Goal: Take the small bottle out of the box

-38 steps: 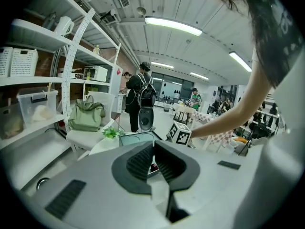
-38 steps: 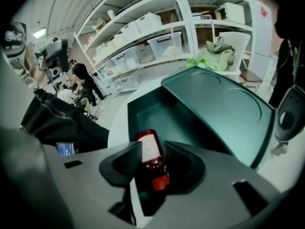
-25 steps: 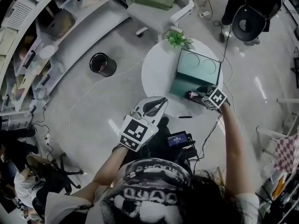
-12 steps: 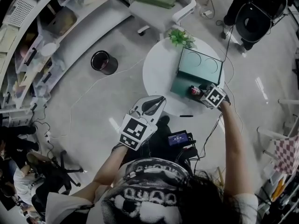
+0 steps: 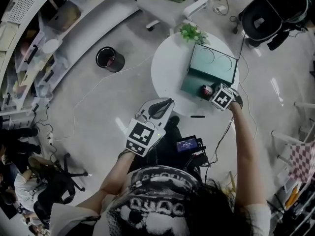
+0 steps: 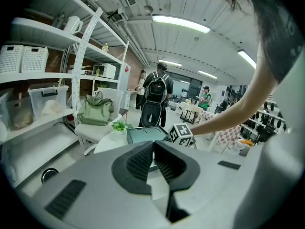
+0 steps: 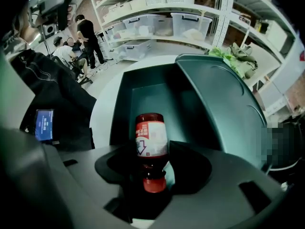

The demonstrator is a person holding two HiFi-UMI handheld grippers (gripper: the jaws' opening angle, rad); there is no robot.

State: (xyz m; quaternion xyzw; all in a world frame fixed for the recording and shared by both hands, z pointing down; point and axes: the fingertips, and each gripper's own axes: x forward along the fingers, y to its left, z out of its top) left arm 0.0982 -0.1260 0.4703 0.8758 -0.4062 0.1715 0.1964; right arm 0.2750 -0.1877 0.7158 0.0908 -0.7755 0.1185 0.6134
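A small brown bottle (image 7: 151,135) with a white label and red cap lies between the jaws of my right gripper (image 7: 152,149), cap toward the camera. Those jaws are opening, and a sliver of light shows beside the bottle's neck. In the head view the bottle (image 5: 206,90) sits at the near right corner of the open dark-green box (image 5: 212,63), just ahead of the right gripper (image 5: 210,93). Whether it rests on the box or the table is unclear. My left gripper (image 5: 170,102) hangs off the table's near side, shut with nothing in it (image 6: 153,144).
The box stands on a round white table (image 5: 167,77) with a potted plant (image 5: 193,32) at its far edge and a black pen (image 5: 197,116) near the front. A black bin (image 5: 109,59) stands on the floor at left. A lit screen device (image 5: 187,144) lies below the table.
The right gripper and bottle shifted slightly farther along the box's near corner, and the bottle now shows more plainly ahead of the marker cube. The left gripper has hardly moved.
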